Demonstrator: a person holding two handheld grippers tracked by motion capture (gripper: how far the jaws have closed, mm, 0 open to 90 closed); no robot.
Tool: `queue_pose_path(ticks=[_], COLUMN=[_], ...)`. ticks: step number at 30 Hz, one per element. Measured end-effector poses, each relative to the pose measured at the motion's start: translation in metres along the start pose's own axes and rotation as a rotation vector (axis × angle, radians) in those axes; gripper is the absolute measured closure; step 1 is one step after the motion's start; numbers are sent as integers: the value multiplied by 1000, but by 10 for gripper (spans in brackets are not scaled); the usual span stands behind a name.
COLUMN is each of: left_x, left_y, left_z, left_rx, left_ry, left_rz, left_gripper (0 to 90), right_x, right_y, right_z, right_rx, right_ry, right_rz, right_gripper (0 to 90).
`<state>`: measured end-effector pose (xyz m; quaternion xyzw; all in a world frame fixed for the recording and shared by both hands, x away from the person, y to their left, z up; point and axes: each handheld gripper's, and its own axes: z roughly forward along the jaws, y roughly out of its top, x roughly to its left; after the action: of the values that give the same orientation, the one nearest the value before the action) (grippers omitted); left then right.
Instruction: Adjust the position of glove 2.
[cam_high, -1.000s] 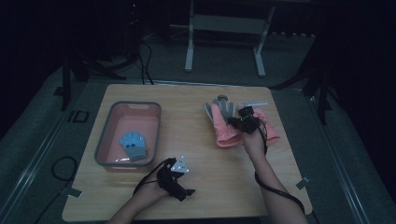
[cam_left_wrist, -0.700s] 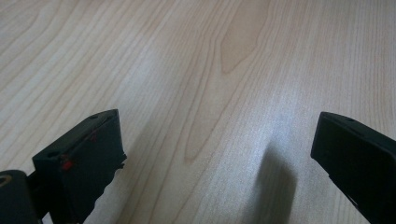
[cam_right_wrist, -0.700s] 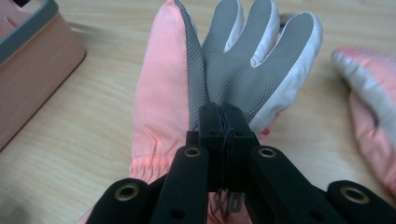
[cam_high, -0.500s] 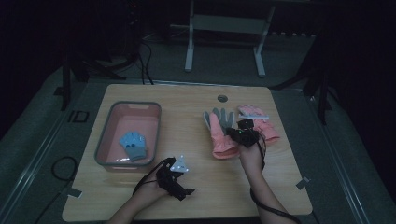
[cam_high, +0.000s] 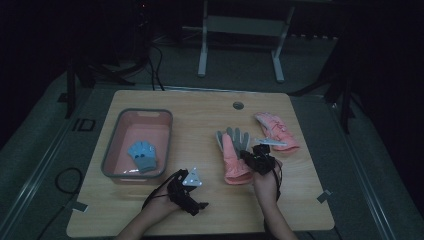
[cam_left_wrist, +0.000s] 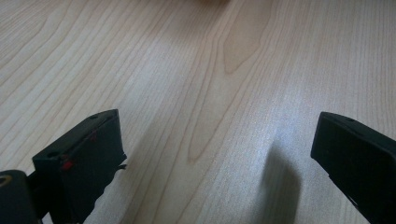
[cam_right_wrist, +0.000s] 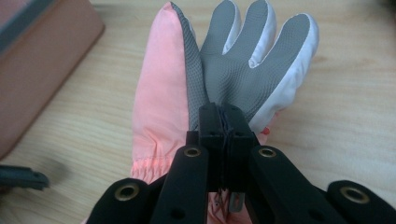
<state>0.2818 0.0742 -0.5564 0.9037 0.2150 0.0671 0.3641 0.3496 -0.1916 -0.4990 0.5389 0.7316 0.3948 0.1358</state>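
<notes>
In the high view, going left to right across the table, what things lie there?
Pink bin holding a blue glove → left gripper → pink-and-grey glove → right gripper → pink glove.

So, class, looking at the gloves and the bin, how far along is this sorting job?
Done: one blue glove lies in the pink bin. In hand: the right gripper, jaws shut, sits on the pink-and-grey glove on the table; whether it pinches the fabric is unclear. Left: that glove and the second pink glove remain outside the bin. The left gripper is open over bare wood.
</notes>
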Motion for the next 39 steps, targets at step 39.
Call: queue_pose_path(ticks=[39], left_x=[1], left_y=[0], left_z=[1], left_rx=[-1], left_ry=[-12], left_rz=[-11], left_gripper=[26], right_x=[-60], right_y=[20], right_z=[-22], right_rx=[-5], right_ry=[-69], right_rz=[-144], right_gripper=[698])
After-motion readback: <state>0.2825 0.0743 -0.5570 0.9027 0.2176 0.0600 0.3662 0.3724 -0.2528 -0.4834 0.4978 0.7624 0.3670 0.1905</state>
